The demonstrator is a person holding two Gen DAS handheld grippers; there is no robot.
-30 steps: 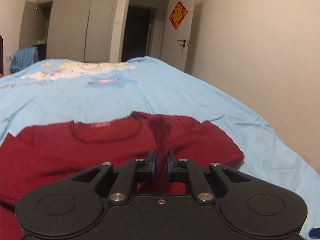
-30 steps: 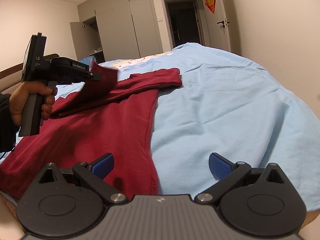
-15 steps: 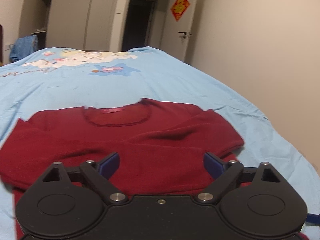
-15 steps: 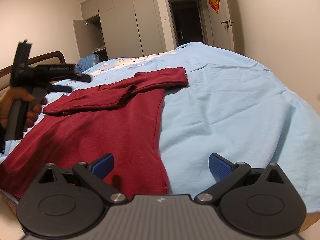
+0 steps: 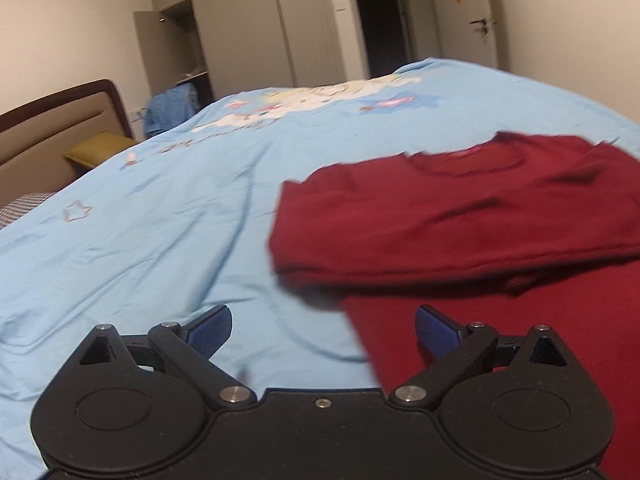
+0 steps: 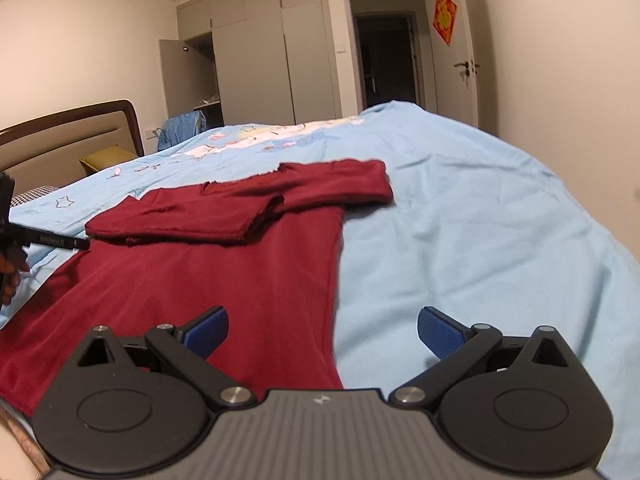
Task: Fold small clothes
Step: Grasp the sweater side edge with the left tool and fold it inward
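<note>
While both grippers' fingers (image 5: 210, 324) spread empty, red shirt (image 6: 224, 272) covers blue bedspread (image 6: 460, 232).

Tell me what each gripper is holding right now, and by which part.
Nothing is held. The left gripper and the right gripper both stand open and empty above the bed; the dark red long-sleeved shirt lies free on the light blue bedsheet.
</note>
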